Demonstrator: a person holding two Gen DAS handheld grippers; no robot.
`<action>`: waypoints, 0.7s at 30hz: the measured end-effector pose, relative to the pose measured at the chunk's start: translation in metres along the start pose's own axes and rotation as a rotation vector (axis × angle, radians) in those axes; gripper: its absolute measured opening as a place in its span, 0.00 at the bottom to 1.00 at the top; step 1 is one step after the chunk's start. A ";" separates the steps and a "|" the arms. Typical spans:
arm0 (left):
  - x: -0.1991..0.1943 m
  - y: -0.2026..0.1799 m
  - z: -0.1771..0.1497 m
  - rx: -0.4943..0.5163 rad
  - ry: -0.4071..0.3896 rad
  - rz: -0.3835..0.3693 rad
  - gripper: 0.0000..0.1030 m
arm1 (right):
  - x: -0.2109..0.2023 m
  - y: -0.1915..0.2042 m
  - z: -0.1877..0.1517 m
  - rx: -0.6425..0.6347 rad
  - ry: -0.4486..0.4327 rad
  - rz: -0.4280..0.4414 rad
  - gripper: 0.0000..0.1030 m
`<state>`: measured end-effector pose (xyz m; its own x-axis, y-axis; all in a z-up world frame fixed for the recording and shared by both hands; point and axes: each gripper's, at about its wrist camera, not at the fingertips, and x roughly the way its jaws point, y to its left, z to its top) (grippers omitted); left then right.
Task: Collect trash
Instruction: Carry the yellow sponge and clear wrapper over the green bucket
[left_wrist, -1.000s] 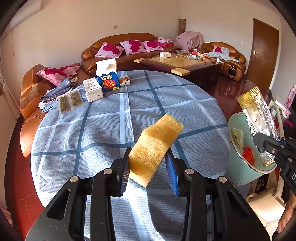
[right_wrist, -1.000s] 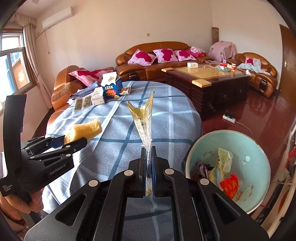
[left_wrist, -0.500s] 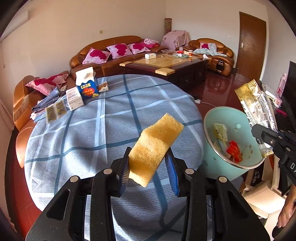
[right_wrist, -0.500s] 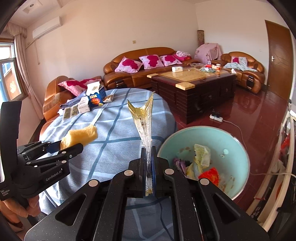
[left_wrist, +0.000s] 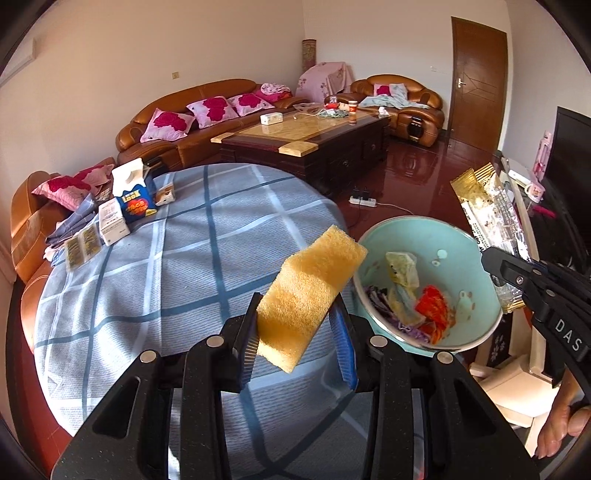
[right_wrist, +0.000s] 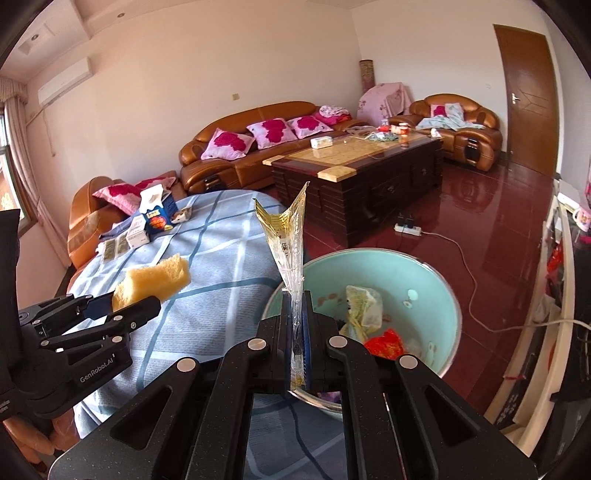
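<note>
My left gripper (left_wrist: 297, 332) is shut on a yellow sponge (left_wrist: 312, 291) and holds it in the air over the table edge, just left of the teal trash bin (left_wrist: 443, 236). The sponge also shows in the right wrist view (right_wrist: 155, 280). My right gripper (right_wrist: 295, 325) is shut on a gold and clear plastic wrapper (right_wrist: 288, 236), held upright over the near rim of the bin (right_wrist: 439, 284). In the left wrist view the wrapper (left_wrist: 487, 218) stands at the bin's right side. The bin holds red, yellow and purple trash (left_wrist: 410, 299).
A round table with a blue checked cloth (left_wrist: 166, 266) carries a blue tissue box (left_wrist: 133, 195), a white box (left_wrist: 112, 221) and small packets (left_wrist: 81, 245) at its far left. A dark coffee table (left_wrist: 314, 147), brown sofas (left_wrist: 192, 122) and a power strip (right_wrist: 408, 229) lie beyond.
Both grippers moved right, toward the bin. The bin now lies closer and larger in both views; the sponge is at its left rim and the wrapper over its near rim. Both grips are unchanged.
</note>
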<state>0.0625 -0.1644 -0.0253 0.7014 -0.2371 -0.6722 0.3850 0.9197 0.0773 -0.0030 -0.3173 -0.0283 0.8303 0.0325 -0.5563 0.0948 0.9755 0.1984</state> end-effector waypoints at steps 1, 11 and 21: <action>0.000 -0.004 0.001 0.005 -0.002 -0.004 0.35 | 0.000 -0.003 0.000 0.005 -0.005 -0.014 0.05; 0.007 -0.043 0.016 0.040 -0.012 -0.051 0.35 | -0.007 -0.033 0.000 0.066 -0.036 -0.084 0.05; 0.024 -0.072 0.026 0.064 0.014 -0.075 0.36 | -0.004 -0.059 -0.006 0.130 -0.030 -0.156 0.06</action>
<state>0.0672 -0.2442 -0.0279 0.6612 -0.2997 -0.6878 0.4737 0.8776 0.0730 -0.0148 -0.3741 -0.0425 0.8157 -0.1252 -0.5648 0.2921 0.9318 0.2154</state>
